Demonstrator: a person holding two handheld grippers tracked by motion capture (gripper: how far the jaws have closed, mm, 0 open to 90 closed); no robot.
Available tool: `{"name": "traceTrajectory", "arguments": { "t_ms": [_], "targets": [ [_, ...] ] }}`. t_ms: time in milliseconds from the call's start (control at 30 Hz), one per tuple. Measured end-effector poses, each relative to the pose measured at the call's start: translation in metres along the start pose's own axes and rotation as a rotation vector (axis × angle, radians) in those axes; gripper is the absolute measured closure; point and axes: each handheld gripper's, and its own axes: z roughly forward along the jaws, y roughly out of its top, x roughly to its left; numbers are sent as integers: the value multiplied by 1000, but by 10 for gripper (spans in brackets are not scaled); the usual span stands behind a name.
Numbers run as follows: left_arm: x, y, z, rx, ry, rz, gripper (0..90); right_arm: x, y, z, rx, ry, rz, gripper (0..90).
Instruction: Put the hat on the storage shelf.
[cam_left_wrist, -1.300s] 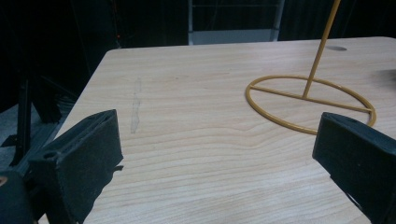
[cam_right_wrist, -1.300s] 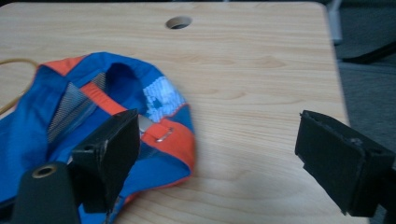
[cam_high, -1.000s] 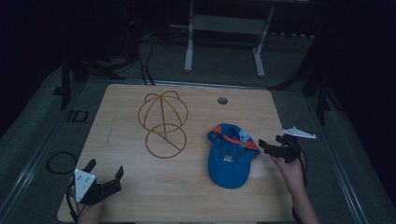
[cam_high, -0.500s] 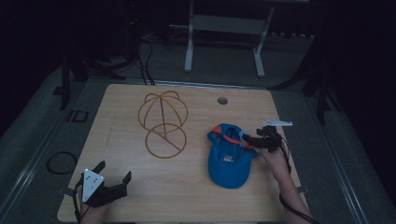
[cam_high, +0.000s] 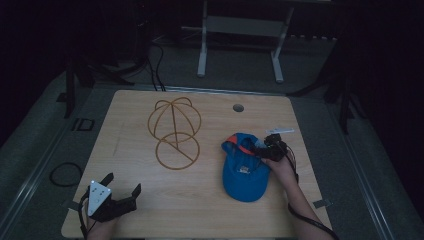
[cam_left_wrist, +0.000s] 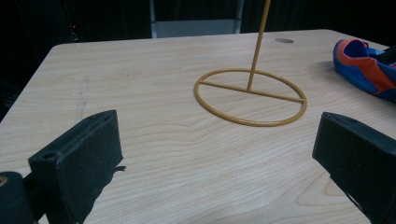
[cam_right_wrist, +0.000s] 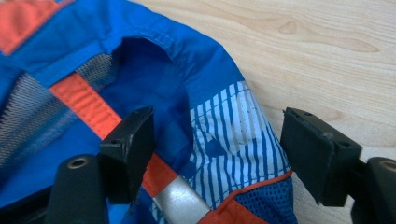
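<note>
A blue cap (cam_high: 243, 170) lies on the table (cam_high: 200, 210), right of the wire hat stand (cam_high: 175, 131). The right gripper (cam_high: 263, 148) straddles the cap's rim, jaws just closing but not yet pressing. Near the stand, the left gripper (cam_high: 122, 184) rests wide open, holding nothing.

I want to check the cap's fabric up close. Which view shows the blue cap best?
The right gripper view: the blue cap lies close under the camera, showing mesh, orange trim and striped lining. The high view shows its whole outline, small and dim. The left gripper view catches one edge.
</note>
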Motion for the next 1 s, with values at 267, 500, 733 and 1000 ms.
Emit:
{"name": "traceTrajectory", "arguments": {
  "t_ms": [267, 500, 733, 1000],
  "targets": [
    [-1, 1, 0, 17, -1, 5, 47, 10, -3, 5, 34, -30, -103, 467],
    [-1, 1, 0, 33, 11, 7, 47, 16, -2, 4, 37, 1, -155, 753],
    [-1, 2, -1, 21, 4, -2, 47, 19, -1, 5, 38, -15, -155, 862],
    [-1, 2, -2, 23, 5, -11, 47, 23, 9, -14, -40, -25, -178, 872]
  ]
}}
